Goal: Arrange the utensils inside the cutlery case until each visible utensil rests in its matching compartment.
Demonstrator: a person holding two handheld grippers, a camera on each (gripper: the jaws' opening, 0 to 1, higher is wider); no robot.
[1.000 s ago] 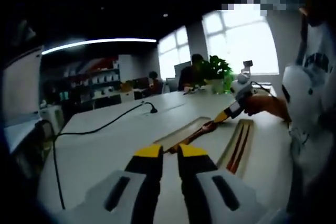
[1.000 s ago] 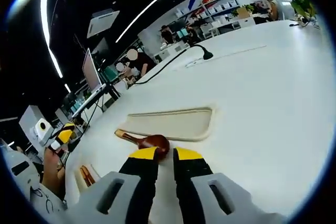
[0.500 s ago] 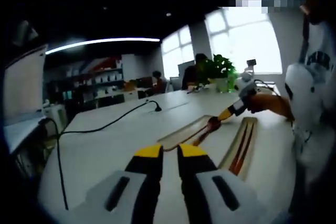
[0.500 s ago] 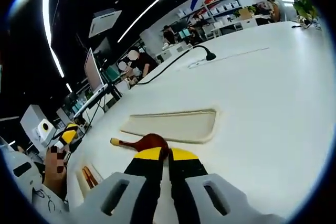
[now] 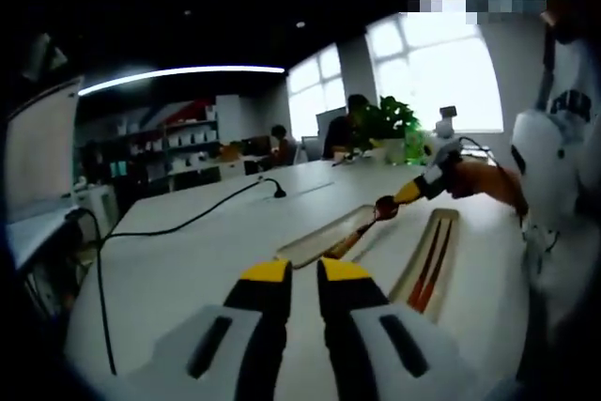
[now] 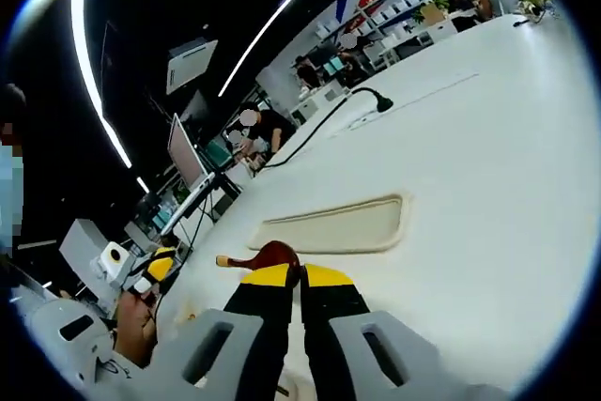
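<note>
Right gripper view is showing the right gripper [image 6: 300, 274] at 6 o'clock with its yellow-tipped jaws pressed together on the wooden spoon [image 6: 266, 256]; the bowl is lying partly hidden behind the tips, while the handle is sticking out toward 9 o'clock. A second earlier the jaws were standing slightly apart with the spoon bowl just beyond them; now they are gripping it, and the spoon is riding above the white table [image 6: 488, 166]. The empty compartment [image 6: 333, 226] of the cutlery case is lying just past the spoon, toward 12 o'clock. The left gripper [image 6: 155, 265] is appearing small at 9 o'clock, too small for its jaws to be read there.

In the left gripper view, the left gripper [image 5: 303, 272] is sitting at 6 o'clock, jaws narrowly apart and carrying nothing. Toward 2 o'clock, the right gripper [image 5: 413, 192] is lifting the spoon [image 5: 362, 227] by its bowl, handle slanting down toward the long compartment [image 5: 324, 235]; a second ago the spoon was lying flatter there. Just beside, toward 3 o'clock, a narrower compartment [image 5: 449, 232] is holding reddish chopsticks [image 5: 430, 265], its near end blurring out. A black cable [image 5: 178, 225] is running across the table from 9 o'clock toward 12. A potted plant [image 5: 385, 124] and seated people are sitting far off by the window.
</note>
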